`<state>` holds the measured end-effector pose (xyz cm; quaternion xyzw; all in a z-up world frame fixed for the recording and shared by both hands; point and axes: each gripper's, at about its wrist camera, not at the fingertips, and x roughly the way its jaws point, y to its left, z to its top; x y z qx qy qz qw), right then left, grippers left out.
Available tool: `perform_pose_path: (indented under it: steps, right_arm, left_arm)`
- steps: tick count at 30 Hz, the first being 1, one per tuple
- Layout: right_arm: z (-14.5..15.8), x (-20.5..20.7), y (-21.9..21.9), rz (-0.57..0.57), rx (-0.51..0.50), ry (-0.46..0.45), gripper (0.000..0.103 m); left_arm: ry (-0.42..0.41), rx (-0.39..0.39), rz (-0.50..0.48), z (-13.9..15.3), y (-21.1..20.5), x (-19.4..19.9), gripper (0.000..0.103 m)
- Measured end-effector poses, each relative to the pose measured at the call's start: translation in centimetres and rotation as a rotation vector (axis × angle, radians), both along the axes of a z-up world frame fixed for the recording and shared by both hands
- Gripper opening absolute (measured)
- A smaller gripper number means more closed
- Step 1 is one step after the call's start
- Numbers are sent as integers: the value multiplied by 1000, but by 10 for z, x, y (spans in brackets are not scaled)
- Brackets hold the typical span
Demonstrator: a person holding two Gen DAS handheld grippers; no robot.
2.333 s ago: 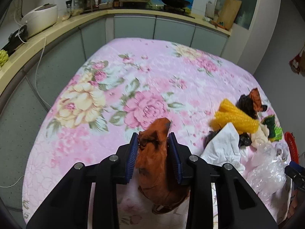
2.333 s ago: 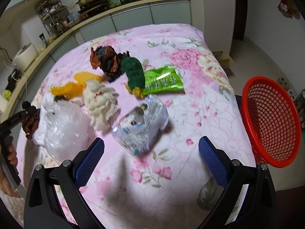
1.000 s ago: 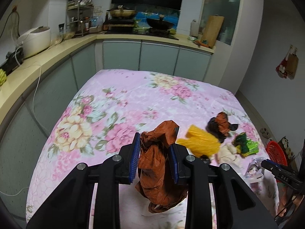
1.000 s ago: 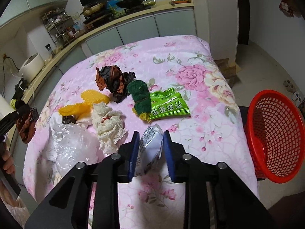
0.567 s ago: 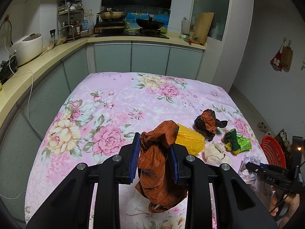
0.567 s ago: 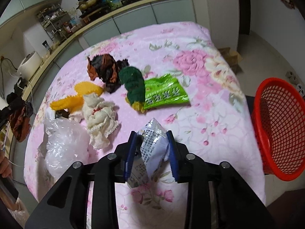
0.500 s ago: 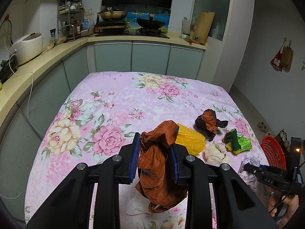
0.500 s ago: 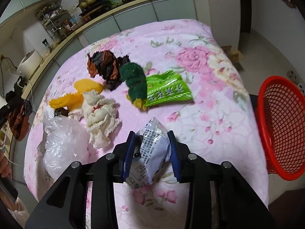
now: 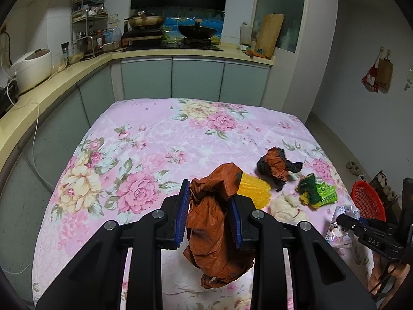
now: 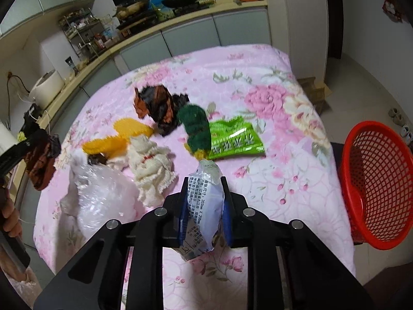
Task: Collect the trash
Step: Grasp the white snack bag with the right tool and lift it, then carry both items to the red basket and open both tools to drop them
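My left gripper (image 9: 209, 208) is shut on a crumpled brown plastic bag (image 9: 214, 227) and holds it above the floral table (image 9: 144, 139); it shows at the left of the right wrist view (image 10: 40, 160). My right gripper (image 10: 204, 206) is shut on a white printed wrapper (image 10: 205, 206), lifted over the table's near edge; it shows in the left wrist view (image 9: 340, 222). A red mesh basket (image 10: 376, 180) stands off the table's right side, also in the left wrist view (image 9: 367, 201).
On the table lie a green snack packet (image 10: 235, 139), a dark green scrubber (image 10: 196, 126), a brown-black wad (image 10: 157, 106), yellow pieces (image 10: 121, 137), a cream cloth (image 10: 152, 168) and a clear plastic bag (image 10: 103, 196). Kitchen counters (image 9: 51, 77) run behind and left.
The right gripper has closed on the white wrapper and lifted it off the table. The left gripper has risen and drawn back with the brown bag.
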<state>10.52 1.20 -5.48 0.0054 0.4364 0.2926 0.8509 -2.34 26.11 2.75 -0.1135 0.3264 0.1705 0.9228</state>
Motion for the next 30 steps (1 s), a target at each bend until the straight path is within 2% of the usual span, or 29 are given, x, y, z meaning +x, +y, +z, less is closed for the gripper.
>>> perform_pose_path:
  steps: [7, 12, 21, 30]
  right_arm:
    - [29, 1, -25, -40, 50, -69, 21]
    - [50, 5, -50, -85, 72, -123, 21]
    - [77, 18, -113, -219, 85, -194, 21]
    - [79, 26, -183, -383, 64, -204, 21]
  left_arm:
    - [-30, 30, -55, 18, -25, 11, 27]
    - [-50, 51, -131, 32, -55, 29, 27]
    - [-75, 55, -340, 50, -134, 79, 27]
    - [-56, 25, -532, 46, -219, 123, 27]
